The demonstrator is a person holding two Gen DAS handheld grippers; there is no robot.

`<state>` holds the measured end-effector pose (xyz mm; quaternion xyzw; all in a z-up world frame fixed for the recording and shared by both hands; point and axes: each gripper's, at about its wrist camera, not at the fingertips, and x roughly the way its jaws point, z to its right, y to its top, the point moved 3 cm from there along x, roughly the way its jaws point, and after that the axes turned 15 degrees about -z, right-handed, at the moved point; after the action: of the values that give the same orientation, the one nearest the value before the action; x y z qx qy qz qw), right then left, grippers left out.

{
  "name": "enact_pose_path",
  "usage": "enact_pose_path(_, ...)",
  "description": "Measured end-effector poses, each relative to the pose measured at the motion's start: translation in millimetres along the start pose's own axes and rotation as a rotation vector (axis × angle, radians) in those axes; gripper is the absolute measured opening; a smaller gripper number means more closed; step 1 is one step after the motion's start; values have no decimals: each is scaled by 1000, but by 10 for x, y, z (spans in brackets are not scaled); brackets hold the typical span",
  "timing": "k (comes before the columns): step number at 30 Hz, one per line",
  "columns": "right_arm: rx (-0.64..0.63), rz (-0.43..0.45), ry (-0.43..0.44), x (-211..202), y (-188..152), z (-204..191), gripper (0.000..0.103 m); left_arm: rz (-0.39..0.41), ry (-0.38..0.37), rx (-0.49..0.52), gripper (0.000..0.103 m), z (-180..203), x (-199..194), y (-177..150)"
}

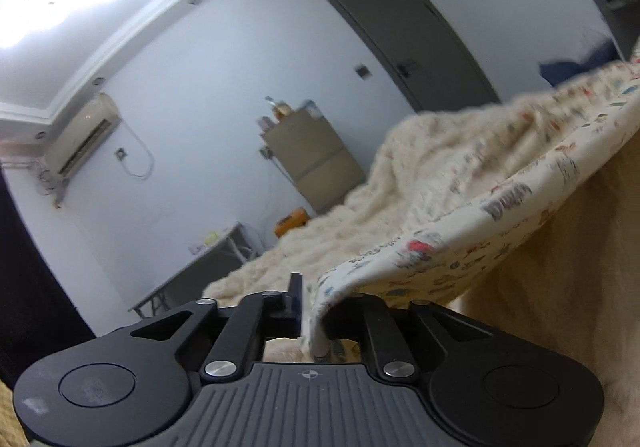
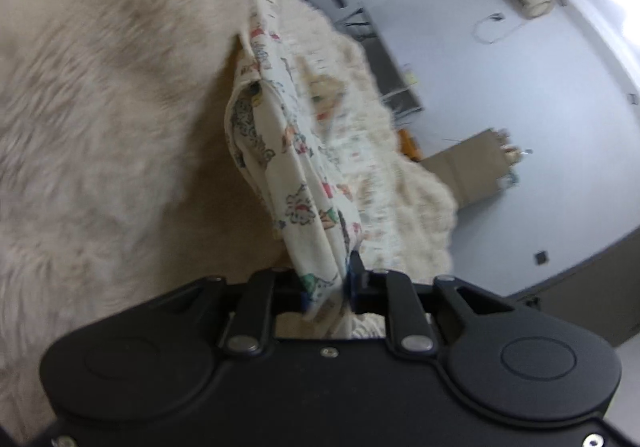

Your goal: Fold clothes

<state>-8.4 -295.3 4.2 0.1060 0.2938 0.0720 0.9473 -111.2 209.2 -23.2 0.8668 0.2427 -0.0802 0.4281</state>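
Observation:
A cream garment with small coloured prints is stretched in the air above a fluffy cream blanket. In the left wrist view my left gripper is shut on one edge of the garment, and the cloth runs up and to the right from it. Seen from the right wrist, the same printed garment hangs bunched and twisted, and my right gripper is shut on its lower end. The fluffy blanket fills the left of that view. Both pictures are blurred.
A white wall carries an air conditioner and a grey door. A beige cabinet with small items on top, an orange box and a grey table stand beyond the blanket.

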Motion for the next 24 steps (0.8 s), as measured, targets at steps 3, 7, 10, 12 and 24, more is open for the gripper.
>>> enact_pose_path(3,-33,-35,47,98,-6,-125,46,-44,-38,93,35,118,20,-119)
enact_pose_path(7,-21,-33,57,127,39,-150,28,-81,-56,84,36,78,122,-259)
enact_pose_path(10,-8,-22,45,138,114,-93,16,-99,4,136,23,6,308,-256)
enact_pose_path(12,-8,-14,45,127,133,-97,15,-108,76,205,22,-74,395,-215)
enact_pose_path(24,-23,-14,73,-9,40,-233,15,-127,415,442,29,-174,45,-433)
